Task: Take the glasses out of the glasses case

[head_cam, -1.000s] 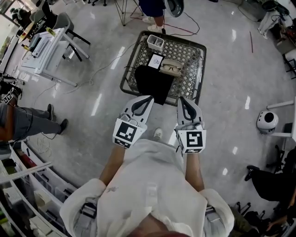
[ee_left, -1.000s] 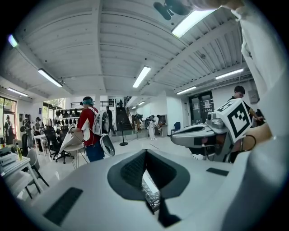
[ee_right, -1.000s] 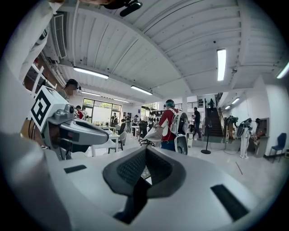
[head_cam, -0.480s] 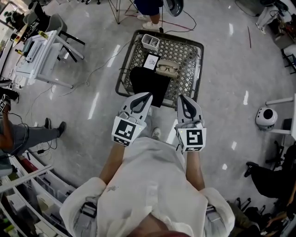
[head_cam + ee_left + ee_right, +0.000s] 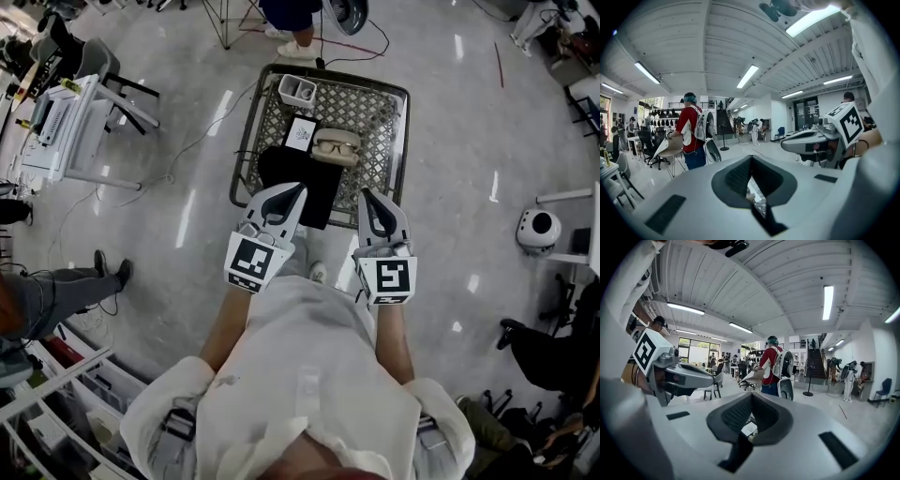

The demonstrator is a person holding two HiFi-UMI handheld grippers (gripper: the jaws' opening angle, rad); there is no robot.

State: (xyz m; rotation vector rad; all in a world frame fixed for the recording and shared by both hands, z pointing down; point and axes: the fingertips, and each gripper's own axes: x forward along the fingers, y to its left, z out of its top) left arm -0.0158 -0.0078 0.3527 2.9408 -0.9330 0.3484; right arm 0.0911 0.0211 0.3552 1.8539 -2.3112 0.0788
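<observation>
The wire-mesh table (image 5: 380, 122) stands ahead of your tongs, with a black cloth (image 5: 298, 176) just beyond your left gripper (image 5: 300, 188). It and your right gripper (image 5: 367, 195) are closed on nothing. Farther ahead, between them, the glasses case (image 5: 337, 161) lies open, holding the glasses (image 5: 335, 147).

The mesh desk (image 5: 375, 117) is a dark metal lattice, with a black cloth (image 5: 298, 178) across its near edge. The glasses case (image 5: 336, 152) is beige and the glasses (image 5: 335, 145) in it are dark-framed. Next to them is a white card (image 5: 300, 133) with black print. The left gripper (image 5: 299, 188) and right gripper (image 5: 367, 196) are pale grey with black jaws, and their marker cubes (image 5: 251, 264) show black-and-white squares. The floor (image 5: 469, 141) is glossy grey.
</observation>
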